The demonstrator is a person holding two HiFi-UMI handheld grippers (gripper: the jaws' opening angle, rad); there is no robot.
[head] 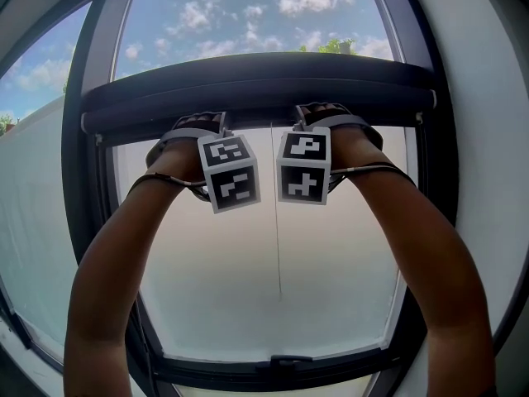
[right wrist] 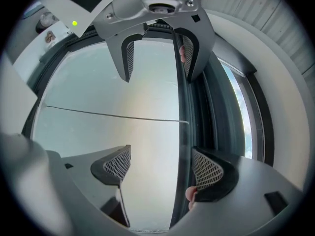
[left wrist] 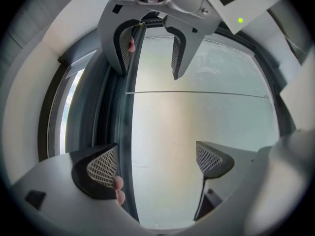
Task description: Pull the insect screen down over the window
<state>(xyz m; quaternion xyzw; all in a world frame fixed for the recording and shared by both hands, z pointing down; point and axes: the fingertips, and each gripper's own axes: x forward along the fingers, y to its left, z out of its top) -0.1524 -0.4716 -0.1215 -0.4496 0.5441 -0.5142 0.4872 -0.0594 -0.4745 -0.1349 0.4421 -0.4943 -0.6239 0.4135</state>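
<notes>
The screen's dark pull bar runs across the window; clear sky shows above it and a pale, hazy pane below. Both arms reach up to it. My left gripper and right gripper sit side by side at the bar's lower edge, their marker cubes facing me. In the left gripper view, the left gripper is open, and the bar's edge runs close to its left pad. The right gripper is open too, with the bar's edge next to its right pad. Each view shows the other gripper opposite.
A thin cord hangs from the bar's middle down the pane. The dark window frame encloses the glass, with a latch on its bottom rail. White wall flanks the right side.
</notes>
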